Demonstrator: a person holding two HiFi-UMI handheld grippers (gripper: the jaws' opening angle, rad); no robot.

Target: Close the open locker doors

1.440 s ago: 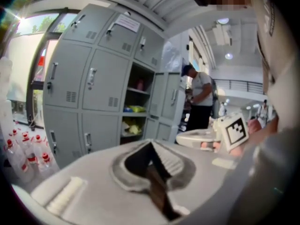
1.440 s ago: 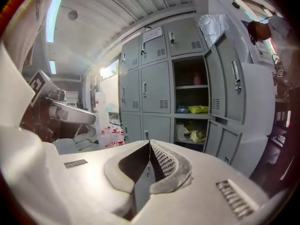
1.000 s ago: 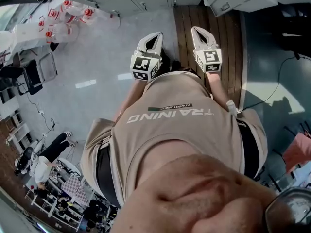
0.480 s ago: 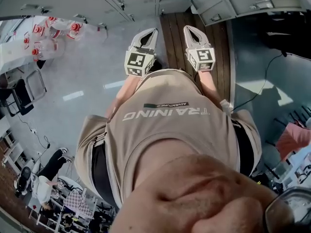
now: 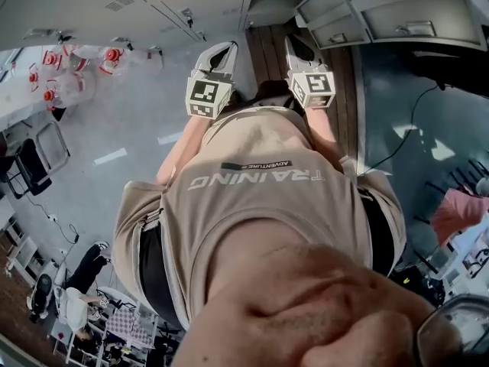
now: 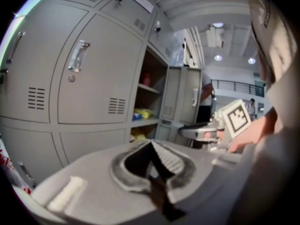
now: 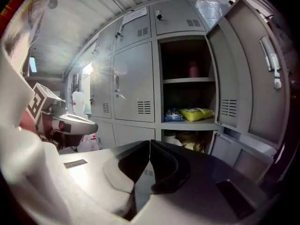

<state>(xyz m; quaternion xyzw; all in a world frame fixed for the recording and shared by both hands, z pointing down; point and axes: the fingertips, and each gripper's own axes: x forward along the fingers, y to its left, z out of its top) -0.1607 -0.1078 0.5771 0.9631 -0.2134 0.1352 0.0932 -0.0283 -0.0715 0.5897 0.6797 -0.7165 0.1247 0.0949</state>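
Observation:
A bank of grey lockers stands ahead. One locker is open, its tall door swung out to the right; shelves hold a yellow packet, a blue packet and a red item. A lower door also hangs open. The open locker and its door show in the left gripper view too. My left gripper and right gripper are held side by side short of the lockers, both shut and empty. Open doors show at the head view's top right.
A wooden floor strip runs up to the lockers. Water jugs with red caps stand at the left near a table and a chair. A black cable lies on the floor at the right. A person stands beyond the open door.
Both grippers have moved forward and the lockers have come nearer in the head view. The jaws stay shut.

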